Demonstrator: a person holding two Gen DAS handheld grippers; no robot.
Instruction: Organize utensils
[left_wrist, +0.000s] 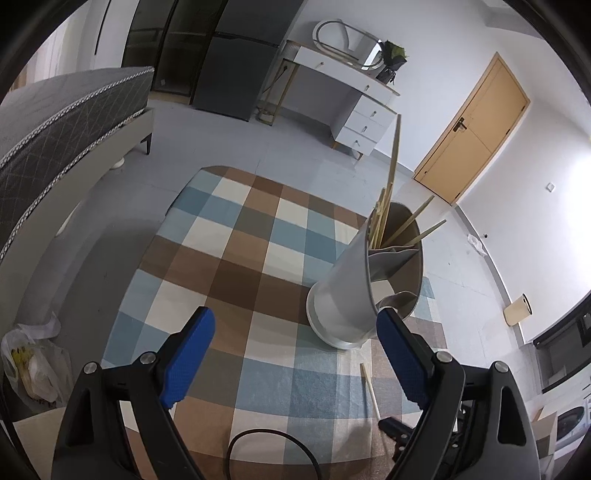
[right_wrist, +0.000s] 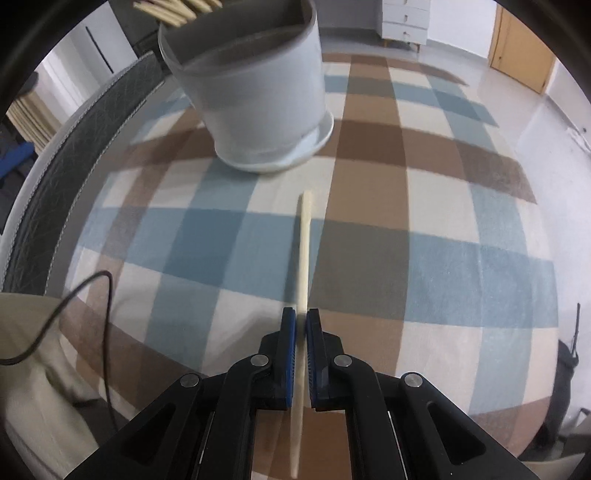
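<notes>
**Fingers clamp a single chopstick beside the utensil holder**

Blue-padded fingers (right_wrist: 290, 354) of the right gripper (right_wrist: 301, 321) stand together, pressed on a pale wooden chopstick (right_wrist: 305, 243) that runs out ahead of them toward the holder. Its far end stops just short of the holder's base. Whether the stick is lifted clear of the cloth or rests on it cannot be told.

The white utensil holder (right_wrist: 258, 96) stands on a checked tablecloth (right_wrist: 461, 258) of blue, brown and cream squares. A flared foot rings its bottom, and dividers part the inside into compartments. A bundle of chopsticks (left_wrist: 384, 218) leans out of the far compartment, their ends fanning above the rim. The near compartments are shadowed, and their contents cannot be made out.

On the other side of the holder, the left gripper (left_wrist: 295, 325) hangs with its fingers (left_wrist: 192, 354) wide apart and nothing between them. One blue pad sits just beside the holder's foot; whether it touches cannot be told. The held chopstick also shows in this view, lying near the holder's foot at the lower right.

A thin black cable (right_wrist: 92, 295) curls over the cloth's edge, well apart from the holder. Beyond the holder stand a white dresser (left_wrist: 365, 118) and a tan door (left_wrist: 476, 133).
</notes>
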